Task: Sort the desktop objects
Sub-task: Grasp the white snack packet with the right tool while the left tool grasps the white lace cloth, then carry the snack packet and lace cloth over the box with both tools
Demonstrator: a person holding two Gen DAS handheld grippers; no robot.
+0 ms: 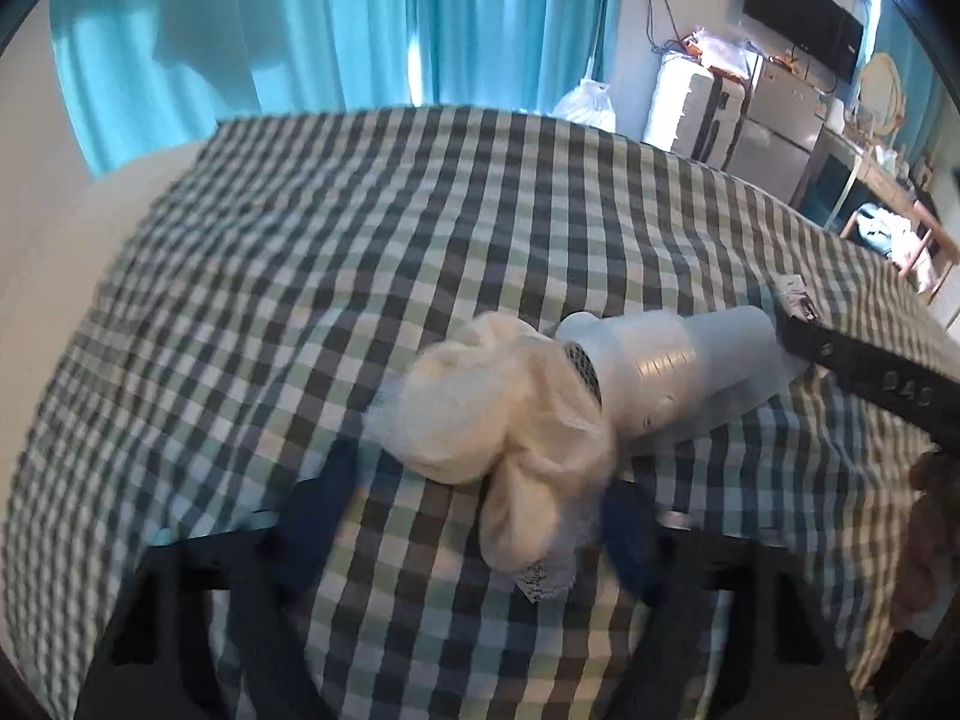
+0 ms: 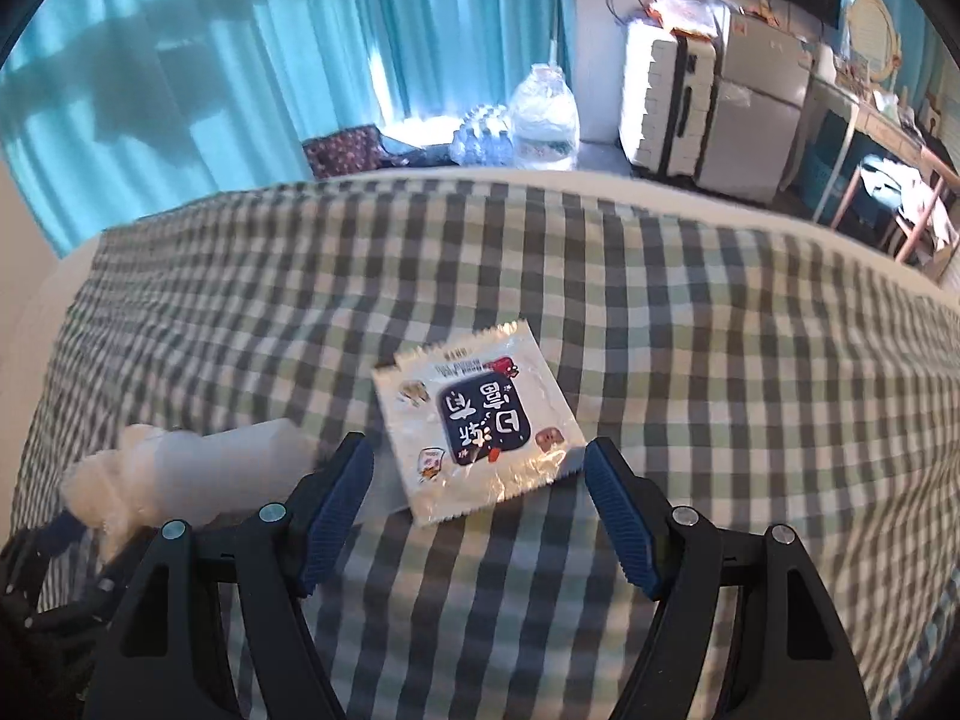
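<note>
Foil packet (image 2: 480, 420) between the right hand-held gripper's (image 2: 477, 474) spread fingers — right view only — left's (image 1: 480, 480) likewise parted.

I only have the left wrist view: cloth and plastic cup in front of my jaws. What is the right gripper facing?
Observer: A flat white snack packet lies on the checked cloth, just ahead of the right gripper.
Operator: Is it gripped?
Observer: No. The jaws stand open, one on each side of the packet's near edge.
Operator: Anything close to it?
Observer: The plastic cup lies on its side left of the packet, with the white cloth at its far-left end.
</note>
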